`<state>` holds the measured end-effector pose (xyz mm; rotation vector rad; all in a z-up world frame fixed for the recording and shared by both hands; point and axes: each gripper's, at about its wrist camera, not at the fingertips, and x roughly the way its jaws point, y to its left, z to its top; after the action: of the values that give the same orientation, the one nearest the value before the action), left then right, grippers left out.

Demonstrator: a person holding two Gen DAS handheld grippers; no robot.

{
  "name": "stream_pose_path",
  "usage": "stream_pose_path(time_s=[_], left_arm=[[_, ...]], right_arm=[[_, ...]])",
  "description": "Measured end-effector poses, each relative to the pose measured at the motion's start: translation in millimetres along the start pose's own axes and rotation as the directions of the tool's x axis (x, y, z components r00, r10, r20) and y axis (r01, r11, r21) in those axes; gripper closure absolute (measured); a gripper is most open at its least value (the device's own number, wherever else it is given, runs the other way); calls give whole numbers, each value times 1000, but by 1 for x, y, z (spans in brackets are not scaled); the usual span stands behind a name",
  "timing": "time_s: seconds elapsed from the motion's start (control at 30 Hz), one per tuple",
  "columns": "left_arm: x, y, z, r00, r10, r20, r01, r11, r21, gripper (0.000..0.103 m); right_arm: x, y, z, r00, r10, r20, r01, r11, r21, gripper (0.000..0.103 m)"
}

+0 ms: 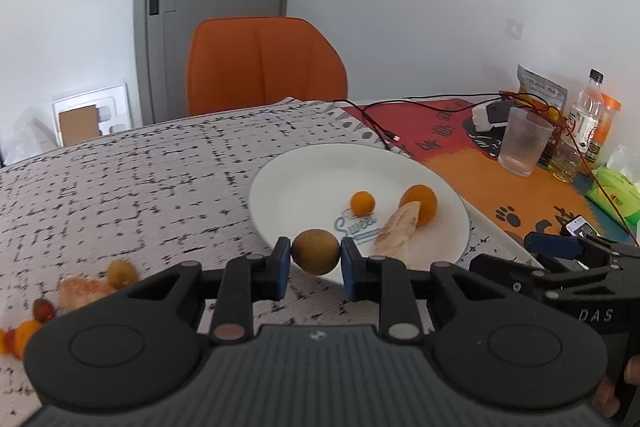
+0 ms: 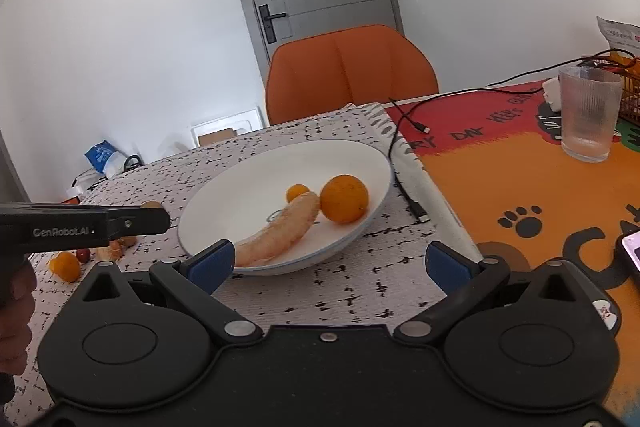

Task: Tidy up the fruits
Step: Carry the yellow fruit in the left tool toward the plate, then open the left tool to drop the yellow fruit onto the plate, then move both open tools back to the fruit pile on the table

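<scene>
My left gripper (image 1: 315, 259) is shut on a round brown-green fruit (image 1: 315, 251) and holds it above the near rim of the white plate (image 1: 288, 183). On the plate lie a small orange (image 1: 362, 203), a bigger orange (image 1: 421, 203) and a peeled pomelo segment (image 1: 396, 230). My right gripper (image 2: 328, 263) is open and empty, just short of the plate (image 2: 240, 187), with the pomelo segment (image 2: 280, 231) in front of its left finger. Loose fruits (image 1: 92, 287) lie on the cloth at the left.
A glass (image 2: 588, 113), cables (image 2: 404, 131), bottles (image 1: 586, 115) and a phone (image 2: 632, 255) stand on the orange mat at the right. An orange chair (image 1: 264, 63) is behind the table. The left gripper (image 2: 80, 225) reaches in at the left of the right wrist view.
</scene>
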<state>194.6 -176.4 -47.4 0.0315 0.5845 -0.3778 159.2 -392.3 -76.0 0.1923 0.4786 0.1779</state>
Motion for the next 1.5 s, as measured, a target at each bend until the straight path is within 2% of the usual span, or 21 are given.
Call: stream_pose_path(time_s=[0.23, 0.4, 0.53, 0.63, 0.77, 0.83, 0.9, 1.0, 1.07, 1.5], left_arm=[[13, -13, 15, 1000, -21, 0, 21, 1000, 23, 78], [9, -12, 17, 1000, 4, -2, -4, 1000, 18, 74], [-5, -1, 18, 999, 35, -7, -35, 999, -5, 74], [-20, 11, 17, 998, 64, 3, -64, 998, -22, 68], [-40, 26, 15, 995, 97, 16, -96, 994, -51, 67], [-50, 34, 15, 993, 116, 18, -115, 991, -70, 63], [-61, 43, 14, 990, 140, 27, -137, 986, -93, 48], [-79, 55, 12, 982, 178, 60, -171, 979, -114, 32], [-91, 64, 10, 975, 211, 72, -201, 970, -135, 28], [-132, 110, -1, 946, 316, 77, -291, 928, -233, 24]], right_arm=[[-2, -12, 1, 1000, -31, -1, 31, 999, 29, 0], [-2, -13, 4, 999, -39, 0, 39, 999, 39, 0], [-4, -8, 9, 999, -34, 1, 34, 998, 44, 0], [-6, 0, 13, 1000, -28, 11, 28, 999, 33, 0], [-9, 11, 18, 1000, -16, 19, 16, 1000, 24, 0], [-11, 18, 21, 1000, -9, 23, 8, 1000, 18, 0], [-12, 24, 23, 1000, -2, 22, 1, 1000, 15, 0], [-13, 34, 27, 1000, 19, 20, -19, 1000, 11, 0], [-14, 41, 28, 999, 29, 17, -29, 1000, 2, 0], [-10, 78, 37, 995, 100, -4, -100, 994, -36, 0]])
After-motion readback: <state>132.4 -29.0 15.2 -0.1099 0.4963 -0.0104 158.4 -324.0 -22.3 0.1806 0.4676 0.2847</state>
